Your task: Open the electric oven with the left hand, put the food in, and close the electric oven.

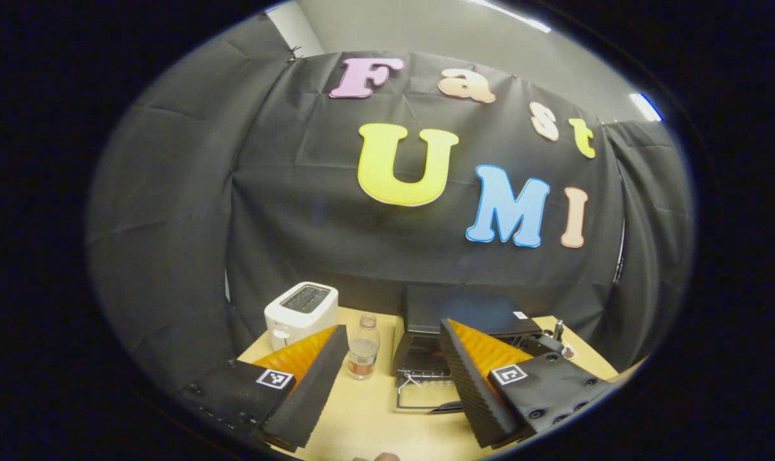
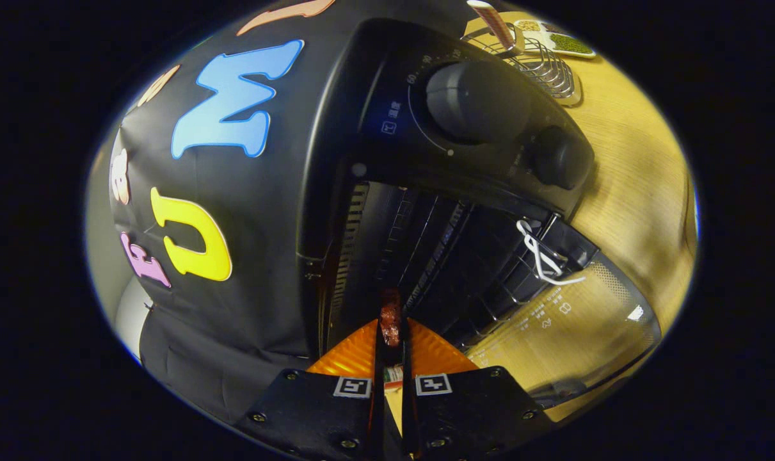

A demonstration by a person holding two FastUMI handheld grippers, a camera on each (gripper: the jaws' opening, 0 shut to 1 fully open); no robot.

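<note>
A black electric oven (image 2: 425,192) stands open on the wooden surface (image 2: 637,179), its glass door (image 2: 573,333) folded down flat and two round knobs on its control panel. A dark reddish piece of food (image 2: 390,323) sits at the oven's mouth.

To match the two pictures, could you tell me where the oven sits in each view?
Left gripper view: the oven sits low and right of centre on the table, door down, partly behind the left gripper.
Right gripper view: it is tilted, close and central.
Shared landmark: the white tie on its rack.
</note>
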